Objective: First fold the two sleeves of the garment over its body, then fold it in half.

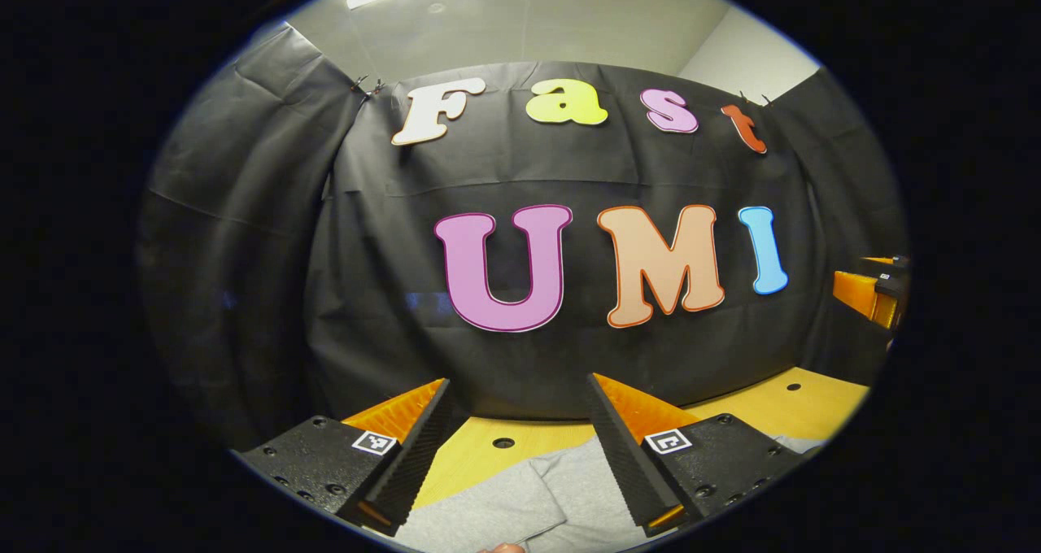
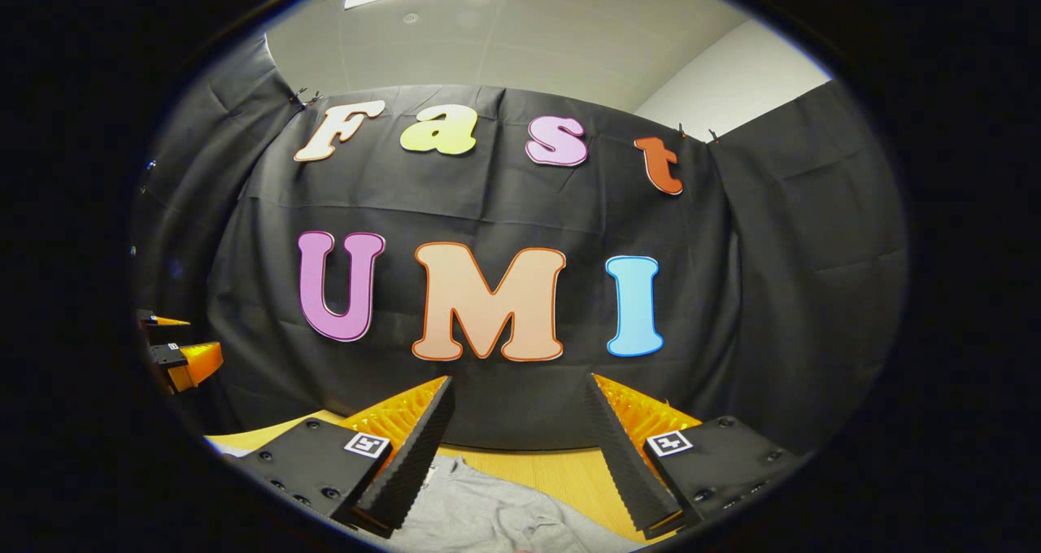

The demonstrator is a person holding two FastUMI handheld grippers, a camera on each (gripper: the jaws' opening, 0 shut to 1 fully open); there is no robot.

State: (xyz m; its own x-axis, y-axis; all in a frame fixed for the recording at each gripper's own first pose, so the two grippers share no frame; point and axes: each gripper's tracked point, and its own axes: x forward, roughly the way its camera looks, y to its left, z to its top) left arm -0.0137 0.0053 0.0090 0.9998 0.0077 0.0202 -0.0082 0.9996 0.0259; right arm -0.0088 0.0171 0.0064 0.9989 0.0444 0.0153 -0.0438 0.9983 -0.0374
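A grey garment [image 1: 520, 508] lies on the wooden table [image 1: 488, 455], low in the left gripper view, with a seam or folded edge running across it. My left gripper [image 1: 518, 398] hangs above it, open, with nothing between the fingers. In the right gripper view the same grey garment [image 2: 496, 516] shows wrinkled below my right gripper [image 2: 519, 394], which is also open and empty, raised above the cloth. Each gripper appears at the edge of the other's view: the right gripper [image 1: 877, 293] at far right, the left gripper [image 2: 175, 350] at far left.
The booth's black cloth wall [image 1: 569, 350] stands close behind the table's far edge. The tabletop has small round holes [image 1: 503, 442]. A bit of a hand [image 1: 502, 548] peeks in at the bottom of the left gripper view.
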